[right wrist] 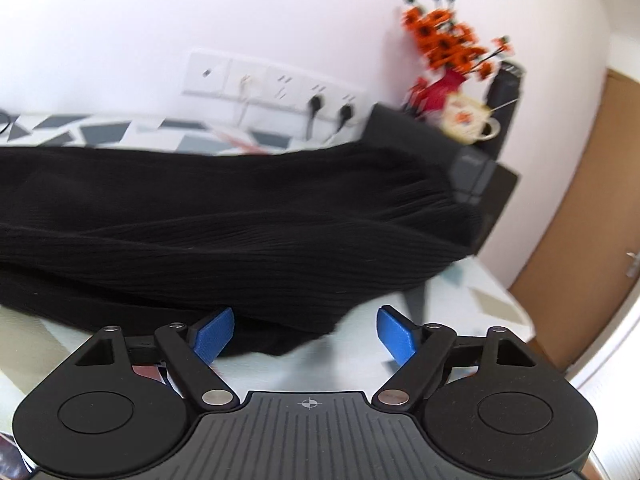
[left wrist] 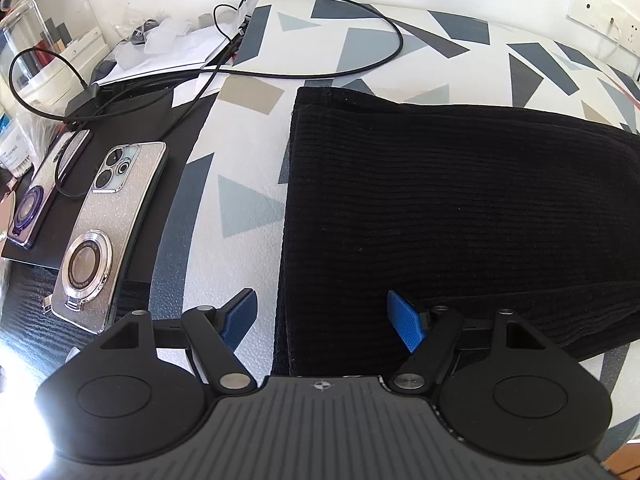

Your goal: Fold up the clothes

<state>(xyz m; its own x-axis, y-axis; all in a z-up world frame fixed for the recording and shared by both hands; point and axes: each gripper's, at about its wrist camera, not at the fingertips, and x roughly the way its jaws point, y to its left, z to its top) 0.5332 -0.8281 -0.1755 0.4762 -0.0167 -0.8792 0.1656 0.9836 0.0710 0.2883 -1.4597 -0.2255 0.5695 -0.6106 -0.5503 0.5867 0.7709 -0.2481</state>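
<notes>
You're hovering both grippers, left gripper (left wrist: 324, 316) and right gripper (right wrist: 306, 334), fingers apart, nothing clamped, over the black knit garment (left wrist: 460, 216). Closing shallow risks pinching only the top layer, so the fold is slipping; dragging left risks snagging the cable (left wrist: 304, 76) or nudging the phone (left wrist: 108, 232).

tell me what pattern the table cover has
Grey, navy and beige triangles on the white textured table cover, clearest in left wrist view.

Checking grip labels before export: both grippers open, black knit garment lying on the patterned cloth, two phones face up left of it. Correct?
One error: the two phones lie face down, showing camera lenses and ring holders on their backs, as the left wrist view shows. The rest holds: left gripper and right gripper are open, and the black knit garment lies on the patterned cloth.
</notes>
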